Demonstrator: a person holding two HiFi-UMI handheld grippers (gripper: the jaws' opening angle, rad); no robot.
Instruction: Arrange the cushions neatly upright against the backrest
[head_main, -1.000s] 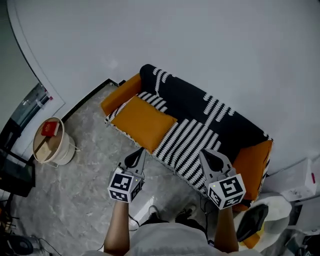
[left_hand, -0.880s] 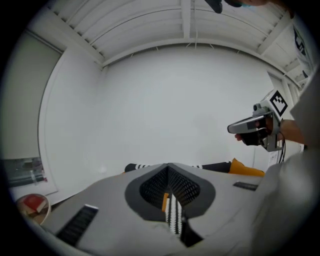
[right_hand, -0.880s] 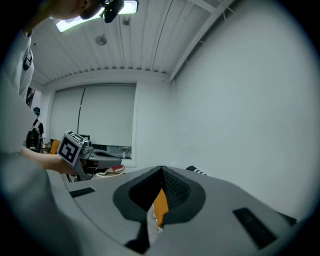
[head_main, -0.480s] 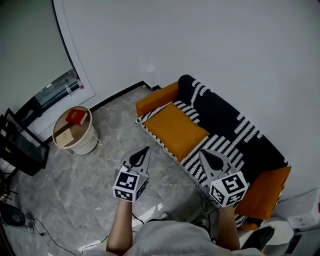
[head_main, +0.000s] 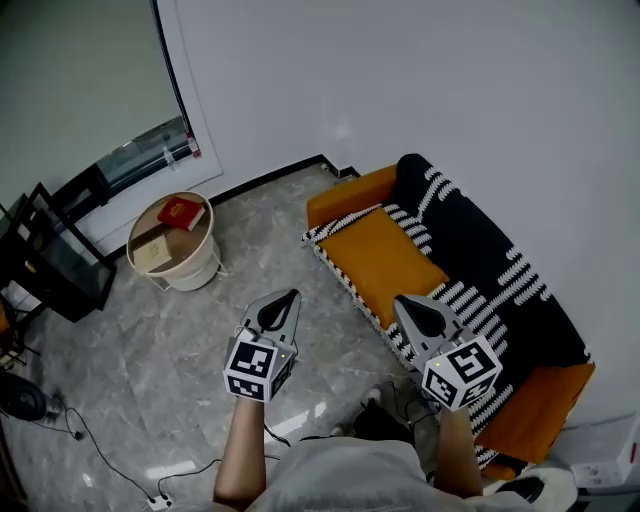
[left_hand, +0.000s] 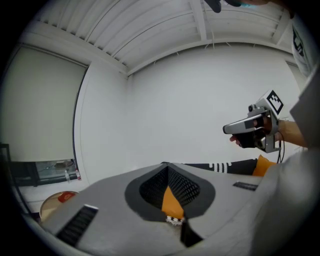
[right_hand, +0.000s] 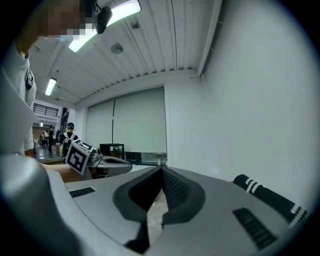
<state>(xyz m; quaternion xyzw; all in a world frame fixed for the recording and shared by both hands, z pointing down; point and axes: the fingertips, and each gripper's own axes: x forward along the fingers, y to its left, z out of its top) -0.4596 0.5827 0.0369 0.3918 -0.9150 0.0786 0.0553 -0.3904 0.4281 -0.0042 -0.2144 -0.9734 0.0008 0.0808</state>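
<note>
Open marble floor (head_main: 255, 265) between sofa (head_main: 349, 281) edge and round table (head_main: 188, 272).

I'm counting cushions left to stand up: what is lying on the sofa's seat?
An orange cushion lies flat on the striped seat of the sofa, at its far end. The right gripper covers part of the seat, so anything there is unseen.

no words, numbers or brand names can be read anywhere from here. the only marks are the black-and-white square patterns on the left gripper (head_main: 288, 298) and the right gripper (head_main: 403, 303), and they spell nothing. the red book (head_main: 181, 212) on the round table (head_main: 190, 272) shows no legible title.
</note>
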